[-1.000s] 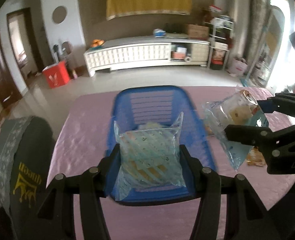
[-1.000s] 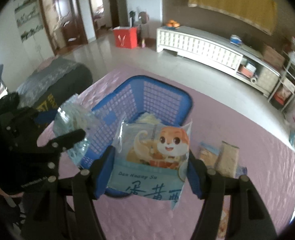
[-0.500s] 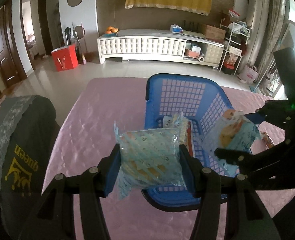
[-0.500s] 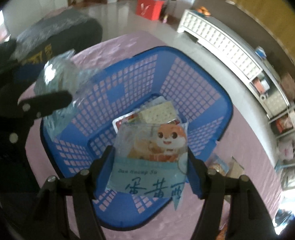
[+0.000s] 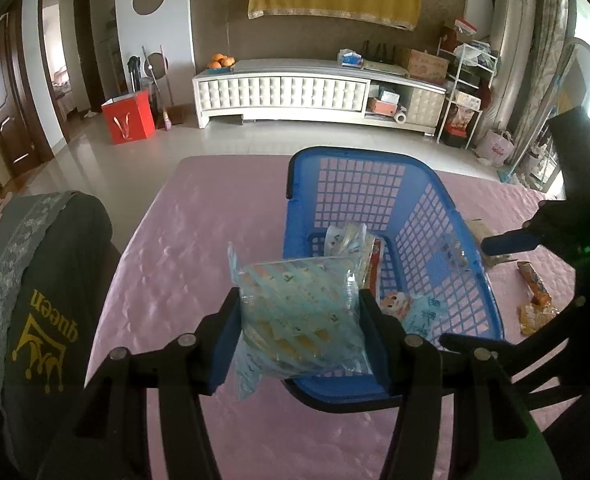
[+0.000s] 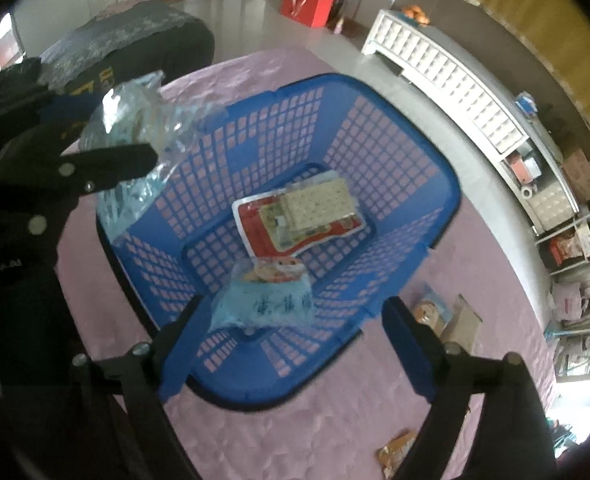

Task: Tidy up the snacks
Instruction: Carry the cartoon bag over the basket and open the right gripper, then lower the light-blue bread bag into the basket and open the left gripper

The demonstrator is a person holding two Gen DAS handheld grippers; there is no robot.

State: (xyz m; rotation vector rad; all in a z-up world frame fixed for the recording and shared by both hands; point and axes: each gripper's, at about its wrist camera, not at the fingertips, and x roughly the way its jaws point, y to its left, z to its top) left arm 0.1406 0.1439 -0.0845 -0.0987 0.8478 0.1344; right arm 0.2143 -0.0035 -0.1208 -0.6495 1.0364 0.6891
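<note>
Below the right gripper (image 6: 291, 344), jaws opening and nothing pinched, the cartoon snack bag (image 6: 265, 300) sits in the blue basket (image 6: 419, 160) with a cracker pack (image 6: 299, 216). Left gripper (image 5: 299, 320) clamps a clear pouch (image 5: 295, 316) at the basket's near rim; loose packets (image 6: 431, 314) beside the right finger are left.

A blue plastic basket (image 6: 395, 184) with lattice walls stood on the pink tablecloth. On its floor lay a red packet of pale crackers (image 6: 299, 216), flat. Beside it, against the near wall, a light blue packet with a cartoon fox (image 6: 271, 296) lay tilted, free of any grip. A clear packet with blue stripes (image 5: 299, 316) was held upright above the basket's near rim. A few more snack packets (image 6: 443, 316) lay on the cloth just outside the basket, and an orange one (image 5: 535, 296) lay farther off.
</note>
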